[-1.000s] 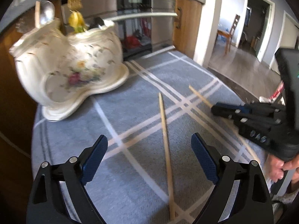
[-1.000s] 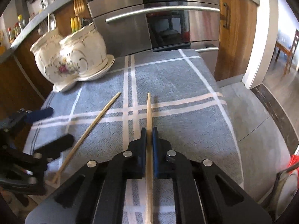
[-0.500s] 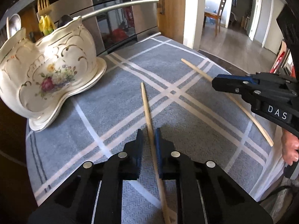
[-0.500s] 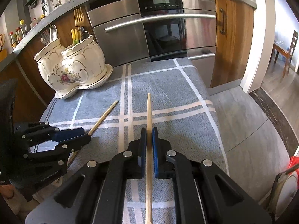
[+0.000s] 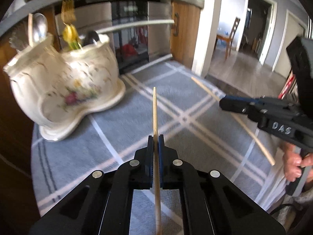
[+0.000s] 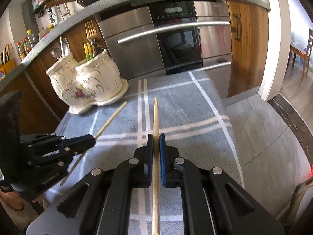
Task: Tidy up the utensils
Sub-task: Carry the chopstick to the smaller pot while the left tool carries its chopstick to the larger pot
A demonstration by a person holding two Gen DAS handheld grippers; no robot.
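My left gripper (image 5: 156,137) has a wooden chopstick (image 5: 155,107) between its blue pads; the jaws are closing and press on it, its tip lifted off the cloth. My right gripper (image 6: 156,136) is shut on a second chopstick (image 6: 156,113) that points at the oven. In the left wrist view the right gripper (image 5: 225,99) is at the right with its chopstick (image 5: 254,135). In the right wrist view the left gripper (image 6: 92,140) is at the left with its chopstick (image 6: 111,118). A cream flowered utensil holder (image 5: 64,90) (image 6: 88,88) stands far left, holding a spoon (image 5: 39,29) and a fork (image 6: 90,29).
A grey checked cloth (image 6: 185,101) covers the table. A steel oven (image 6: 176,39) and wooden cabinet doors (image 6: 248,49) stand right behind it. A person's hand (image 5: 293,164) holds the right gripper's handle. A doorway with a chair (image 5: 230,37) opens at the right.
My left gripper went from wide open to shut on the chopstick that lay on the cloth and raised it. The right gripper kept its chopstick, almost still.
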